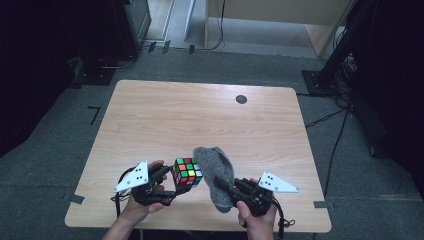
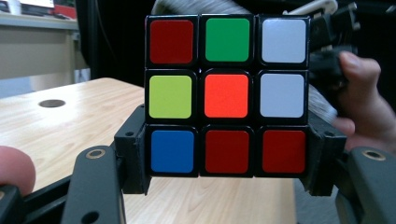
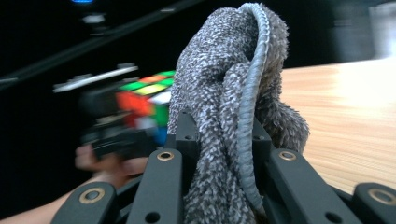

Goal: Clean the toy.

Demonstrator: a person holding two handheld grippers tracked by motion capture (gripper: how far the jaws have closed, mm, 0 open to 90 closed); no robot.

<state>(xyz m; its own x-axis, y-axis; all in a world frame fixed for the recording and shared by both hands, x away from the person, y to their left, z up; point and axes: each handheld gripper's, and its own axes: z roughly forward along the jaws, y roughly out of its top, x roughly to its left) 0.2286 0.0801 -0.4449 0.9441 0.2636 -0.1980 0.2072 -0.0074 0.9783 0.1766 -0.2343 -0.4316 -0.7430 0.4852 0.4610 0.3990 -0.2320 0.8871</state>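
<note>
While the high view shows the left gripper pinching the puzzle cube beside the grey cloth, the left gripper view shows only its bottom row clamped, and the right gripper view has the right gripper nipping a loose fold, so rubbing could tip the cube free.

We carry a black left gripper and a black right gripper; each wears a pale grey three-cornered plate dotted with small dark holes on top; a black cable trails from each toward the table's near edge; in the gripper views our jaws are matte black, flat-sided bars with brass-ringed screw holes and blocky black pads at the tips; our forearms are bare, with no sleeve in sight
</note>
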